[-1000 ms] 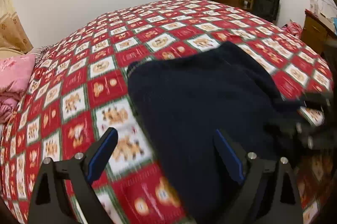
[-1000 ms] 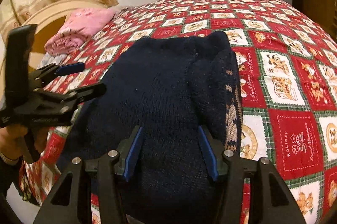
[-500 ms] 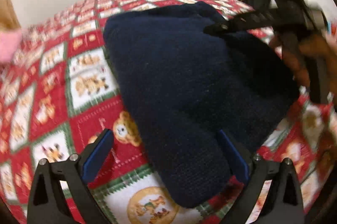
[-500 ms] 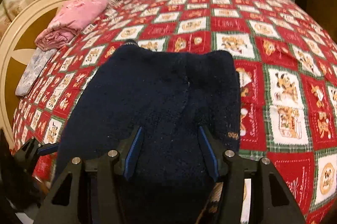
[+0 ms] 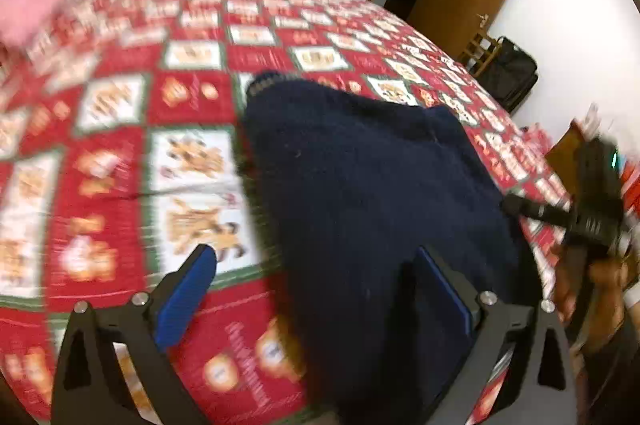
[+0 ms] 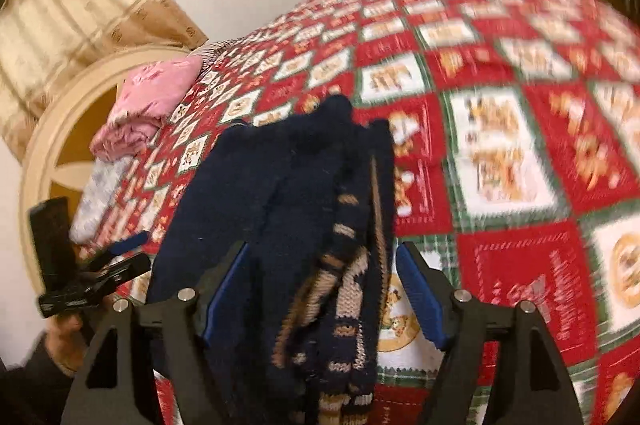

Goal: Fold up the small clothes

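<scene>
— Where is the dark blue knitted sweater (image 5: 372, 193) at this moment?

— It lies on the bed (image 5: 120, 161), on the red cover with bear squares, near the bed's front edge. In the right wrist view it looks folded into a long strip, and a beige pattern shows along its right side.

— And the left gripper (image 5: 316, 277)?

— Its jaws stand wide. The sweater's left edge is between them, but the pads do not press on it.

— The right gripper (image 6: 320, 289)?

— Its jaws have just been opening. The sweater is between the blue pads, but they stand away from the wool — no grip.

— Anything else?

— Pink folded clothes (image 6: 148, 105) at the far left corner of the bed.
</scene>
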`<state>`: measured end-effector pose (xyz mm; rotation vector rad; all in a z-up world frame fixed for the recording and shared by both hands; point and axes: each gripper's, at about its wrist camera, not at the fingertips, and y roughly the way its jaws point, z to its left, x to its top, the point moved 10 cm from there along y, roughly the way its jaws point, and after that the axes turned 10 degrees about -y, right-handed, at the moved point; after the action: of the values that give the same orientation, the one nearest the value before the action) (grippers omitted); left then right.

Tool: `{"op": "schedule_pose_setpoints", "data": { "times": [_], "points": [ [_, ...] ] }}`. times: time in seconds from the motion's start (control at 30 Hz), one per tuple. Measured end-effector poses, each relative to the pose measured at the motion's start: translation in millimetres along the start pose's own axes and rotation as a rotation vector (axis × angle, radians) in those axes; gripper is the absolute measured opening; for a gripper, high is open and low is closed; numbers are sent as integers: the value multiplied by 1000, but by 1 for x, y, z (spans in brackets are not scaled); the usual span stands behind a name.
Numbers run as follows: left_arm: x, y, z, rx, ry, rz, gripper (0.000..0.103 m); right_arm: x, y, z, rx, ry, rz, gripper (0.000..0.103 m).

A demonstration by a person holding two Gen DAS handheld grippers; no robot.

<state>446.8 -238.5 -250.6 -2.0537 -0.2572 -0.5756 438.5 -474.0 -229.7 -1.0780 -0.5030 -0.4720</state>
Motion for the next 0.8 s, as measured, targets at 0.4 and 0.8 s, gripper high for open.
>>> {"op": "schedule_pose_setpoints", "data": {
  "times": [0.4, 0.8],
  "points": [
    [1, 42, -18, -84, 26, 66, 62, -6, 56, 4, 191, 145, 56, 52],
    [10, 3, -33, 50, 176, -68, 34, 1, 32, 41, 90, 54, -6, 33]
  ]
}}
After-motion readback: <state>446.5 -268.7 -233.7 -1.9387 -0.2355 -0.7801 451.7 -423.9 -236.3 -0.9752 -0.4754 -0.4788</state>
